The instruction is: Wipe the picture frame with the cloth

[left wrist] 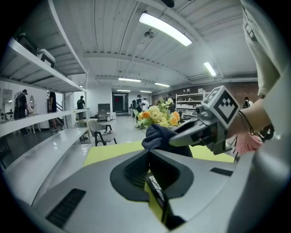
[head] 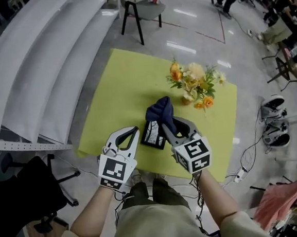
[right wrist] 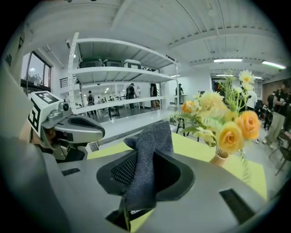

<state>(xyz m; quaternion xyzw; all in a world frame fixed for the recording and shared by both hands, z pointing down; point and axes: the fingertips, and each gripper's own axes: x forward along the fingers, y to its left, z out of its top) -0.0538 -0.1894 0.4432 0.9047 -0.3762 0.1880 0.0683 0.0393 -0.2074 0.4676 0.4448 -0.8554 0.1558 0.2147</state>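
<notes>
**A:** What does the head view show?

**B:** A yellow-green tabletop point(head: 109, 88) with a bunch of orange and cream flowers point(head: 194, 83) towards its far side. The picture frame point(head: 152, 134) stands nearer the front edge, between the two claws. The left claw point(head: 135, 131) meets the frame's left edge. The right claw point(head: 165, 125) holds a dark blue cloth point(head: 161, 110), which is bunched against the top of the frame.

**A:** And the left gripper view?

**B:** The left claw point(left wrist: 149, 154) is pressed together on the picture frame point(left wrist: 156, 189), which shows edge-on as a thin dark strip in the slot. Just beyond it the cloth point(left wrist: 159, 136) bulges up, with the right claw point(left wrist: 179, 136) pinching it from the right. The flowers point(left wrist: 157, 116) are behind.

**A:** The right gripper view?

**B:** The right claw point(right wrist: 145, 157) is clamped on the cloth point(right wrist: 152, 143), and a fold of it stands up out of the slot. The left claw point(right wrist: 101, 133) sits at the left. The flowers point(right wrist: 227, 123) rise at the right over the tabletop point(right wrist: 191, 145).
</notes>
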